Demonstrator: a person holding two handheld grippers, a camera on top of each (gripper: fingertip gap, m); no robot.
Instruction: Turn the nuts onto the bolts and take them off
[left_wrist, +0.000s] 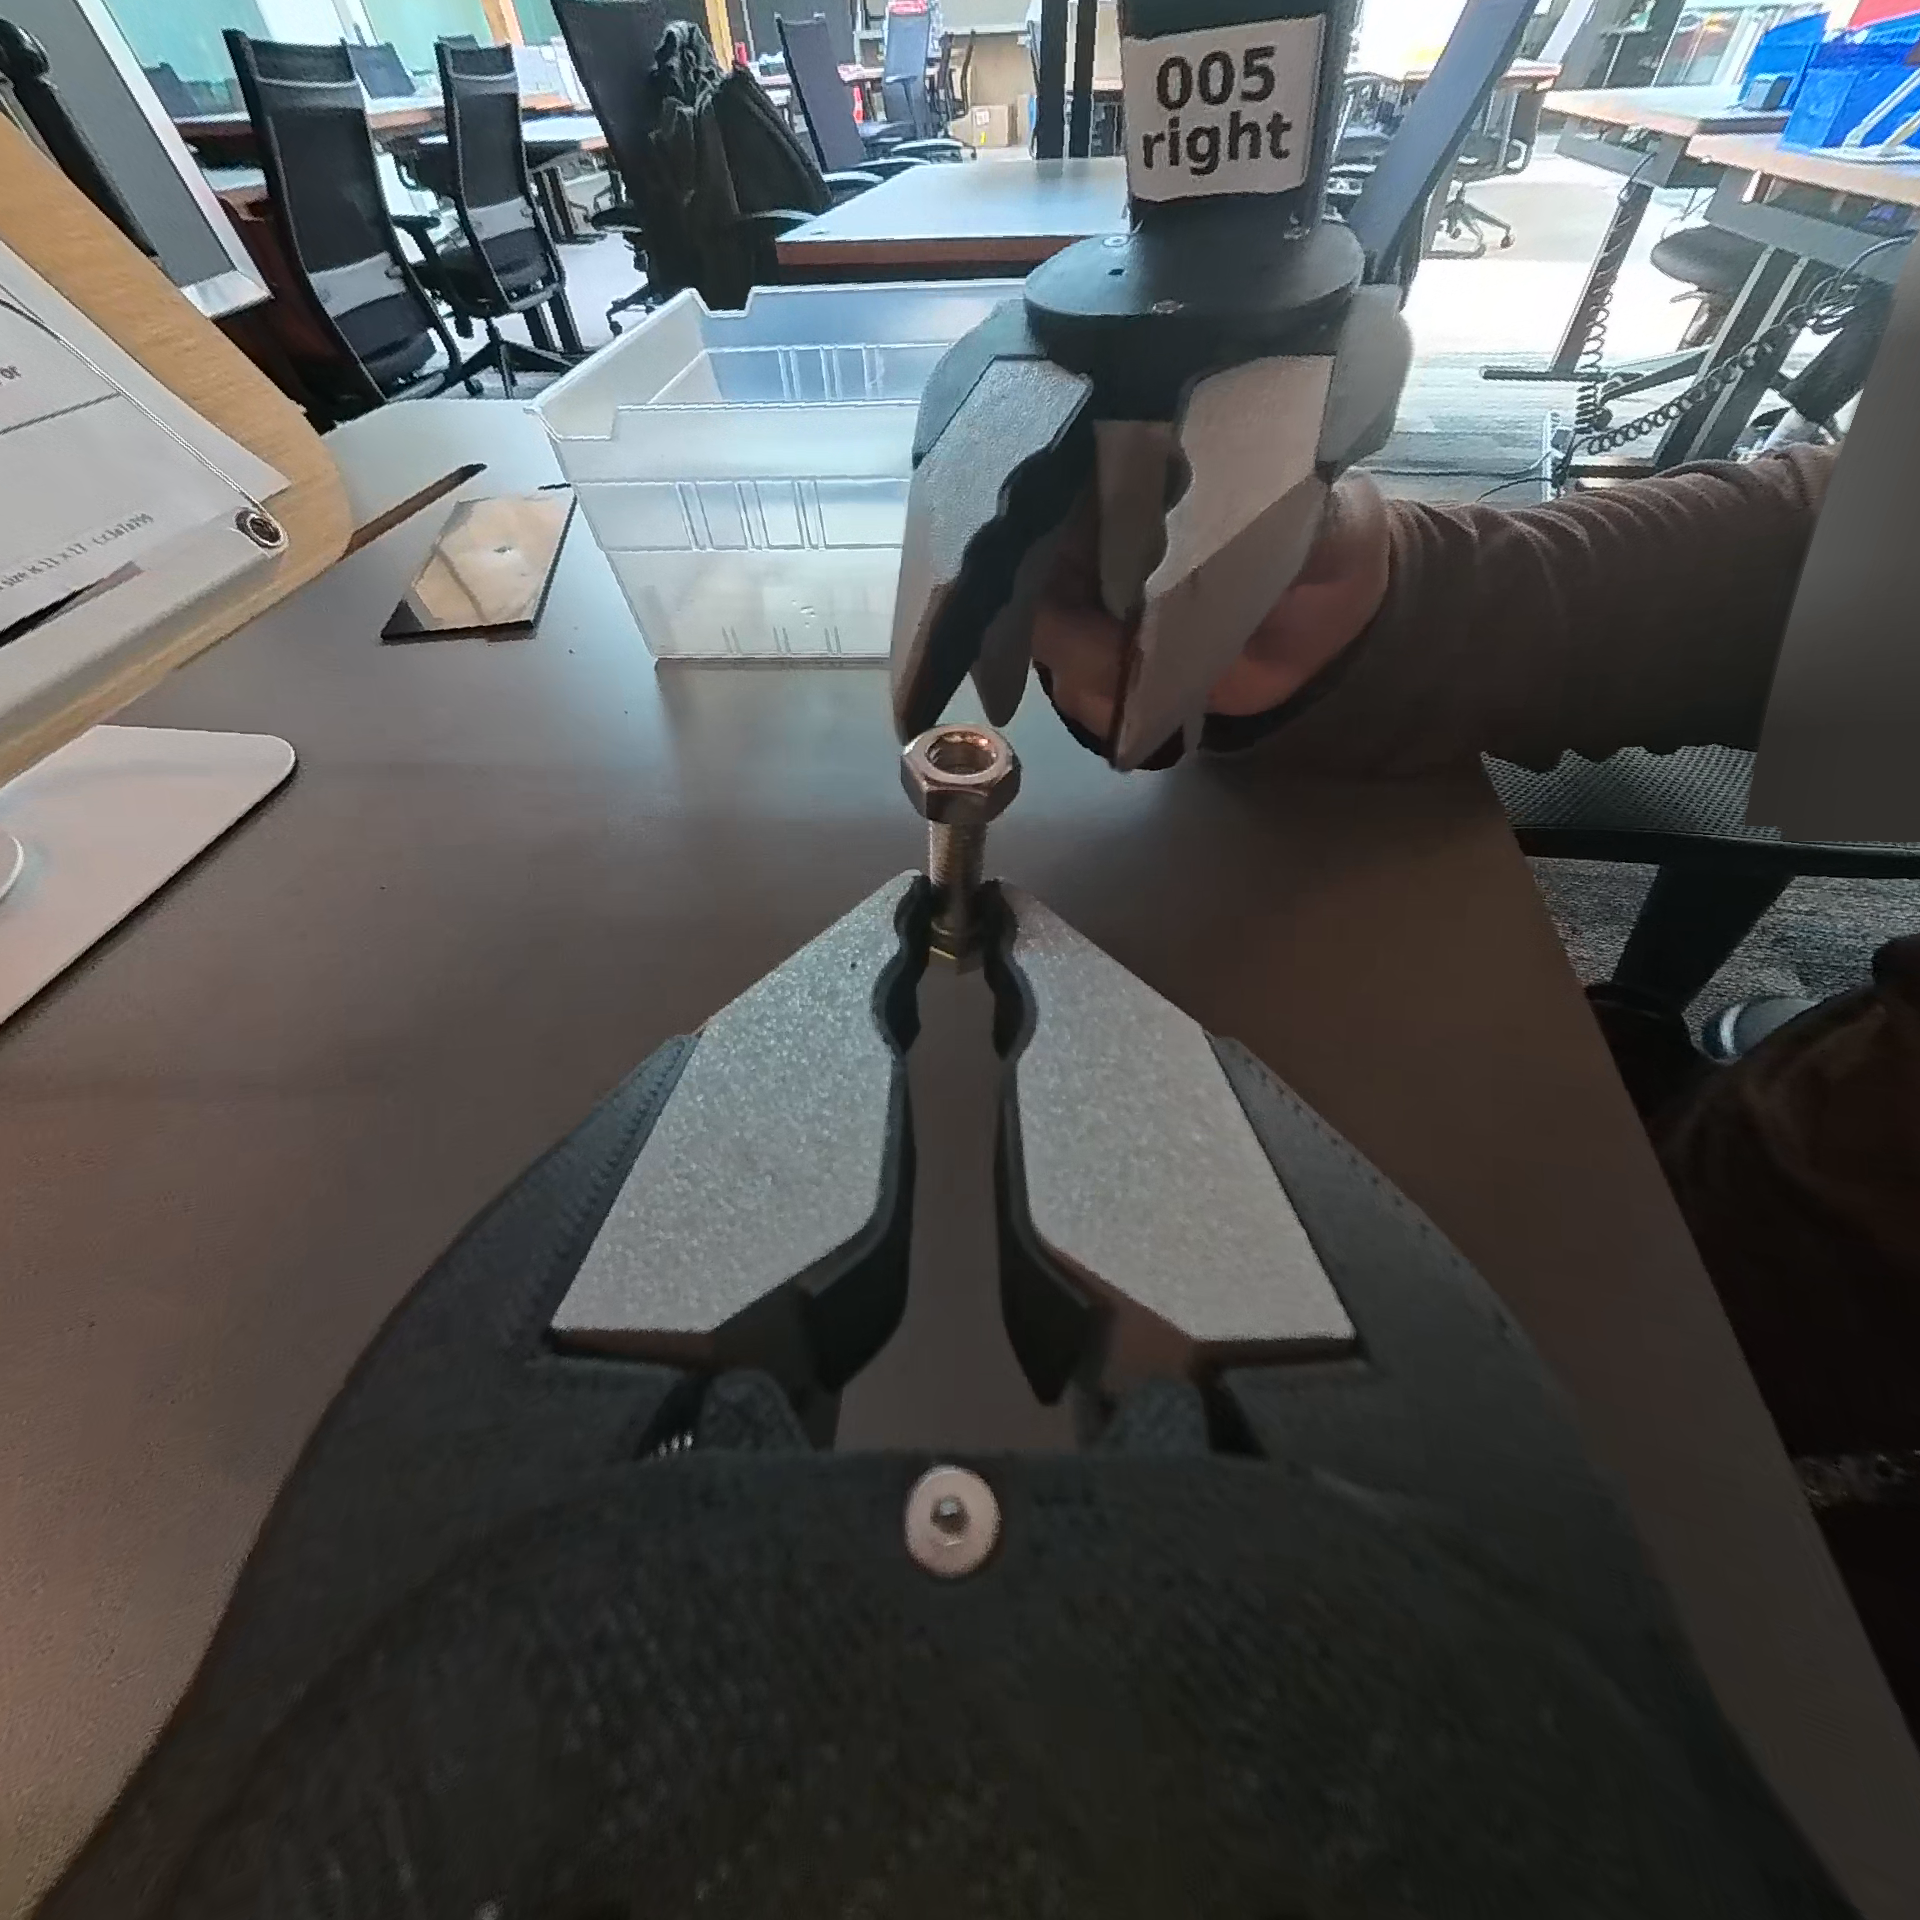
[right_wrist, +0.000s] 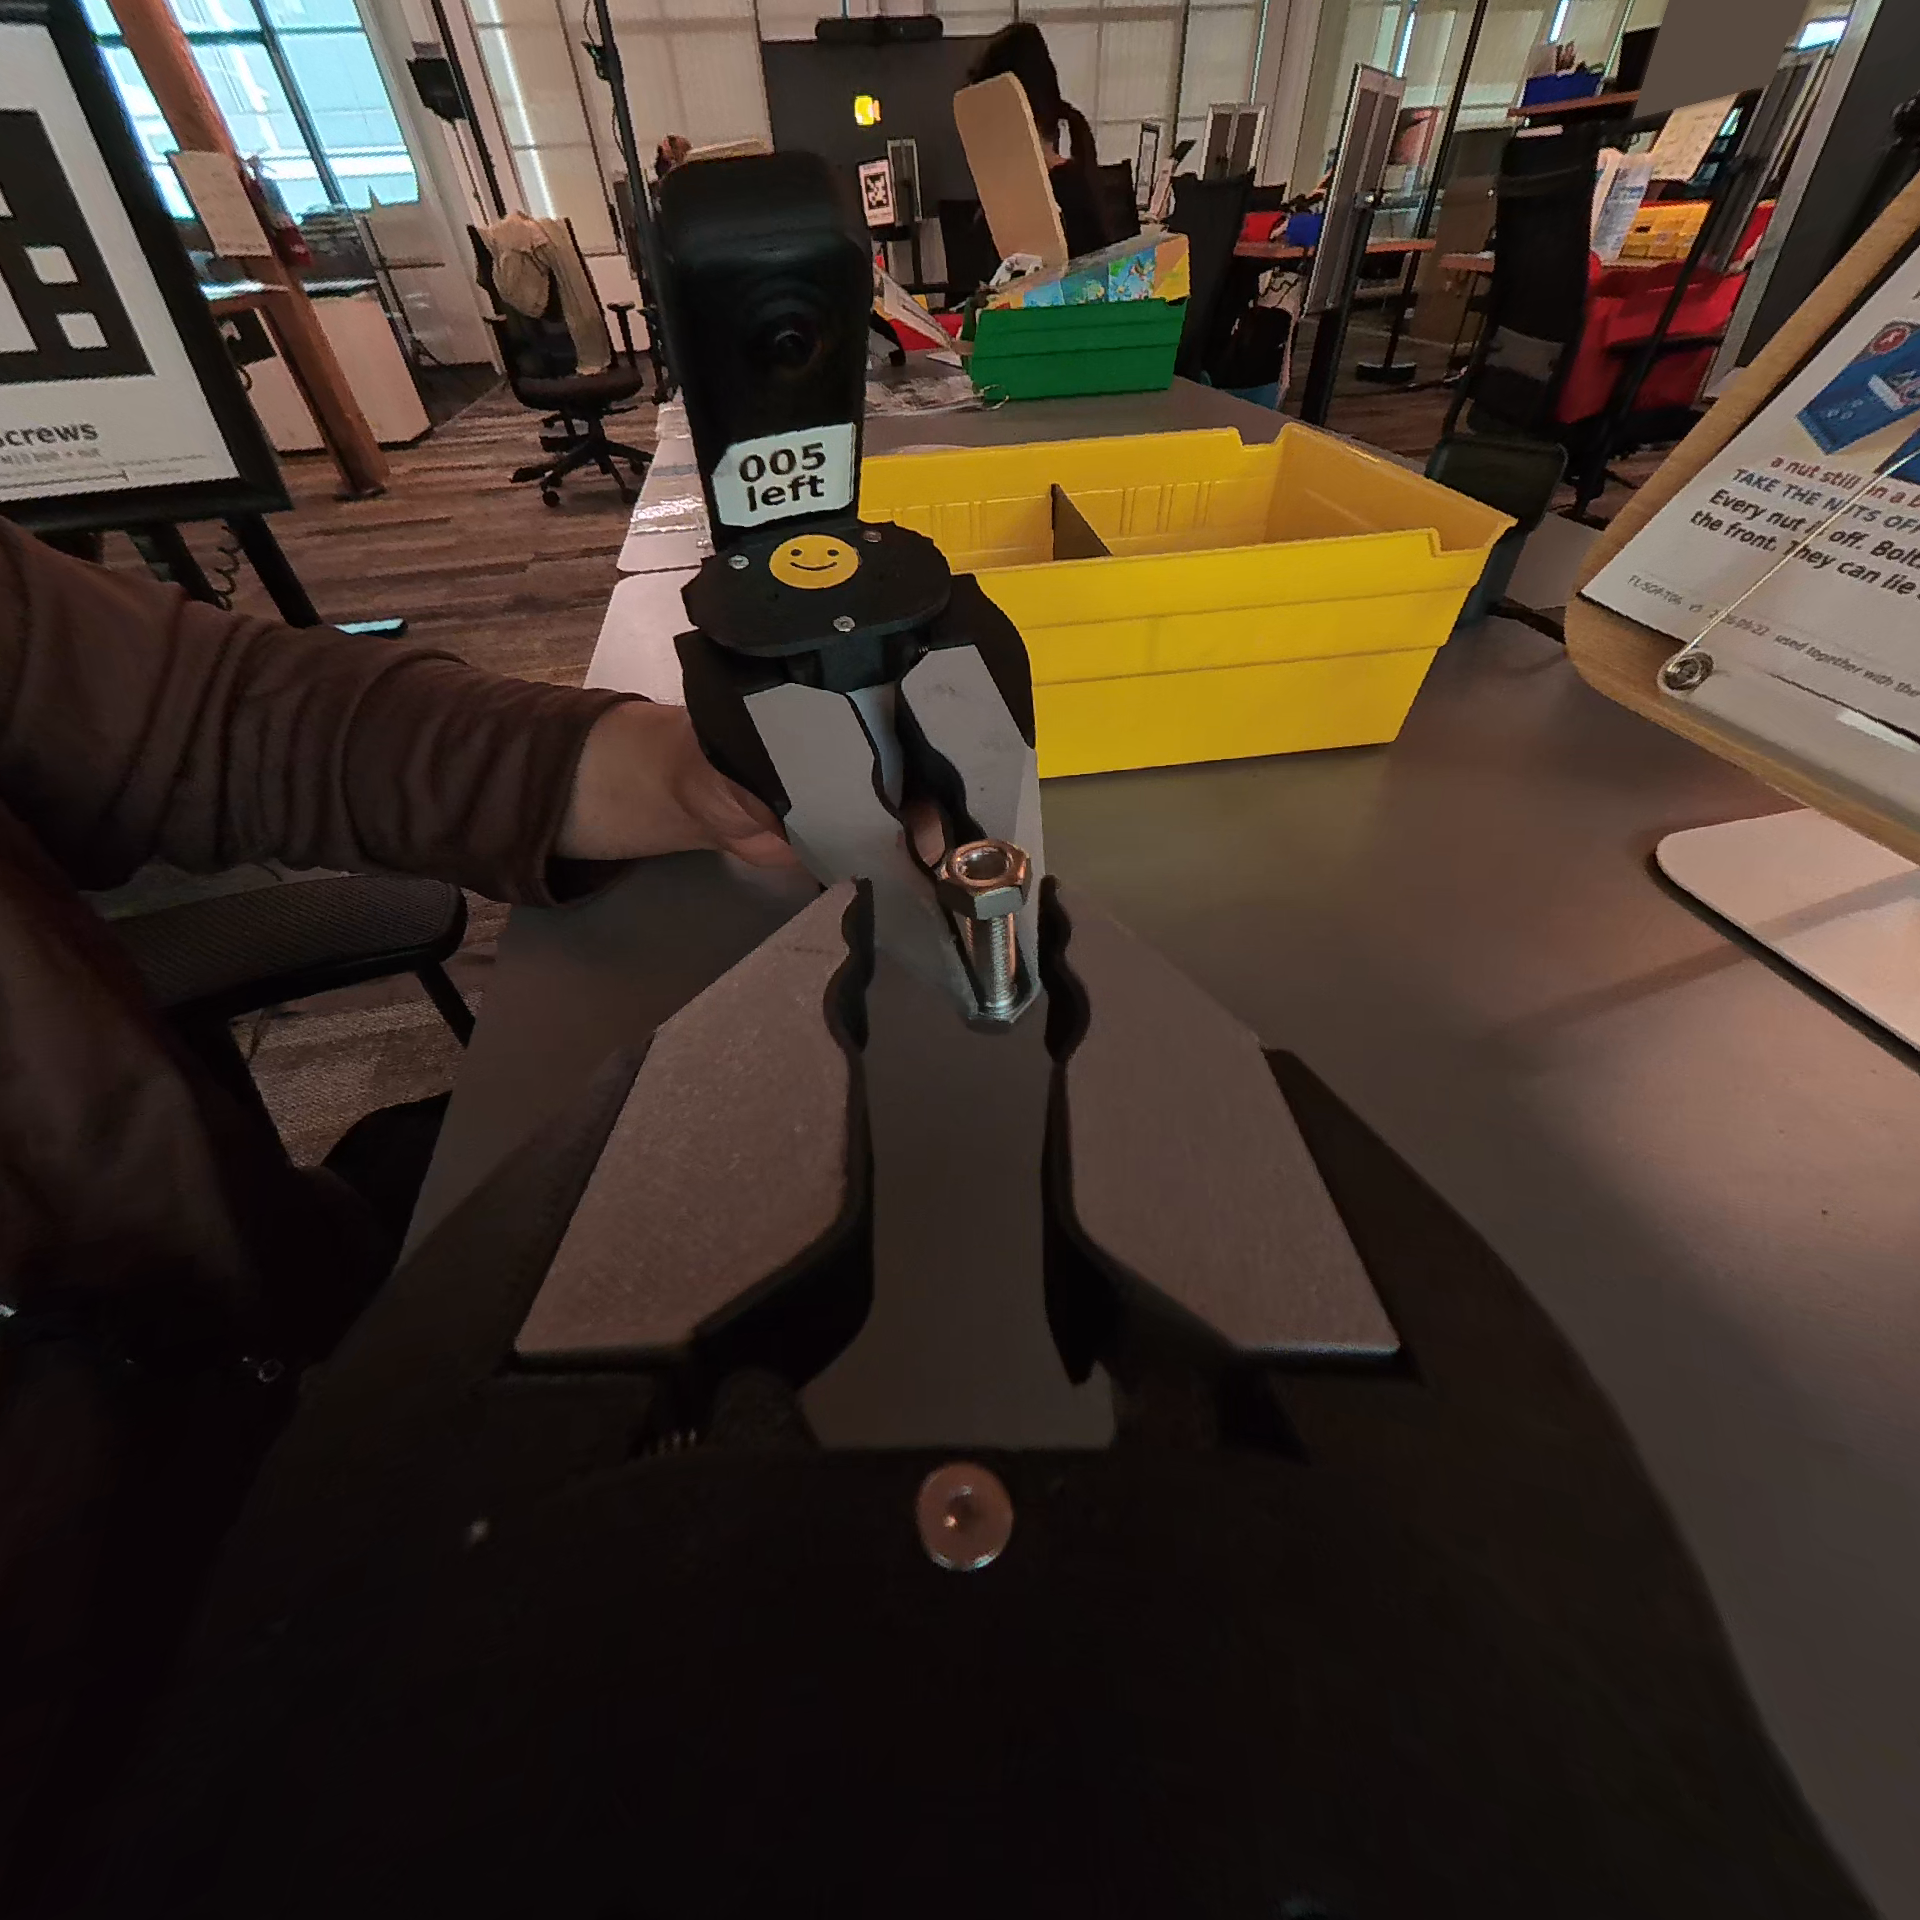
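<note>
A steel bolt (left_wrist: 945, 852) stands upright with a hex nut (left_wrist: 961, 774) on its top end. My left gripper (left_wrist: 951, 935) is shut on the bolt's lower end, at its head, just above the dark table (left_wrist: 416, 935). My right gripper (left_wrist: 1023, 727) is open and empty, with its fingertips just above and behind the nut and not touching it. In the right wrist view the nut (right_wrist: 982, 873) and bolt (right_wrist: 992, 956) sit just beyond the gap of my open right gripper (right_wrist: 956, 935), held by the left gripper (right_wrist: 977, 997).
A clear plastic bin (left_wrist: 748, 499) and a flat black plate (left_wrist: 478, 566) lie behind the bolt. A yellow divided bin (right_wrist: 1195, 644) stands farther along the table. An instruction sheet on a white-based stand (right_wrist: 1787, 540) is beside it. The table edge (left_wrist: 1558, 935) and a chair are close by. Less than 4 cm separates the two grippers' tips.
</note>
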